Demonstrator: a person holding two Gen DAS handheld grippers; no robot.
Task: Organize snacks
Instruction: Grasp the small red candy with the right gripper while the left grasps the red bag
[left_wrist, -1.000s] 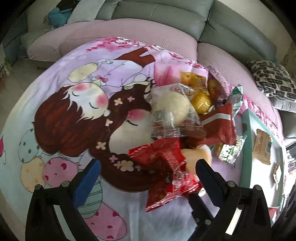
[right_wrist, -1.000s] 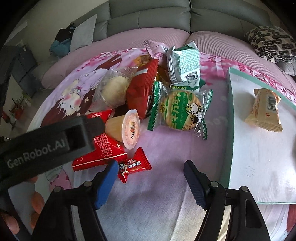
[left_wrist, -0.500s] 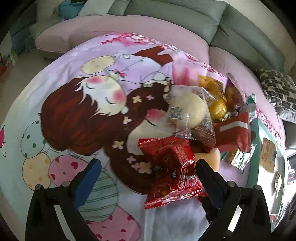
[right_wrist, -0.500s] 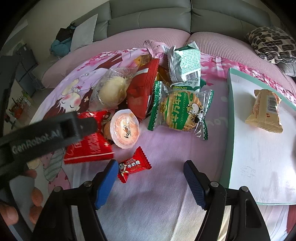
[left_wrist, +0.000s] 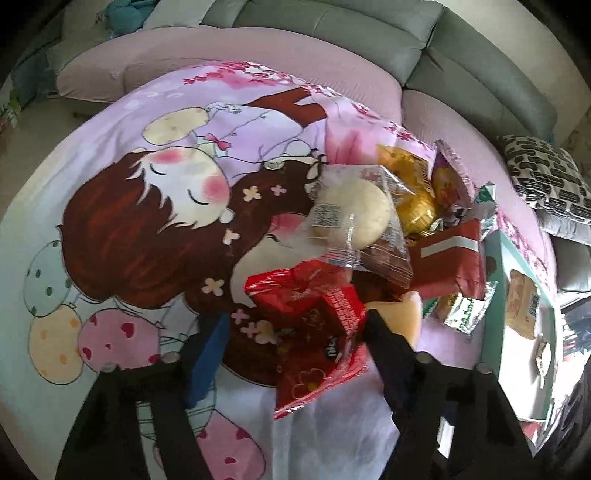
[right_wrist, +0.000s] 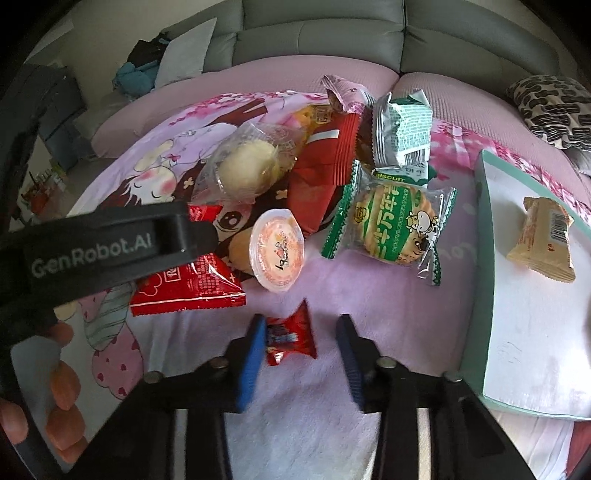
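Observation:
A pile of snacks lies on a cartoon-print blanket (left_wrist: 129, 229). My left gripper (left_wrist: 291, 332) is open with its jaws around a red snack packet (left_wrist: 314, 332); the packet also shows in the right wrist view (right_wrist: 188, 284). My right gripper (right_wrist: 301, 332) is open and straddles a small red candy (right_wrist: 290, 334), which touches the left finger. Nearby lie a jelly cup (right_wrist: 277, 254), a green biscuit pack (right_wrist: 388, 229), a wrapped bun (right_wrist: 247, 170) and a dark red bag (right_wrist: 321, 173). A wrapped cake (right_wrist: 543, 236) lies on the teal-rimmed tray (right_wrist: 476, 277).
A grey-green packet (right_wrist: 402, 133) and gold-wrapped snacks (left_wrist: 413, 206) sit at the back of the pile. A grey sofa (right_wrist: 332, 40) with a patterned cushion (right_wrist: 554, 107) curves behind. The left gripper's body (right_wrist: 103, 247) crosses the left of the right wrist view.
Both grippers have narrowed. The left one has come forward around the red packet. The right one has dropped around the small red candy. The jelly cup has turned lid-up.

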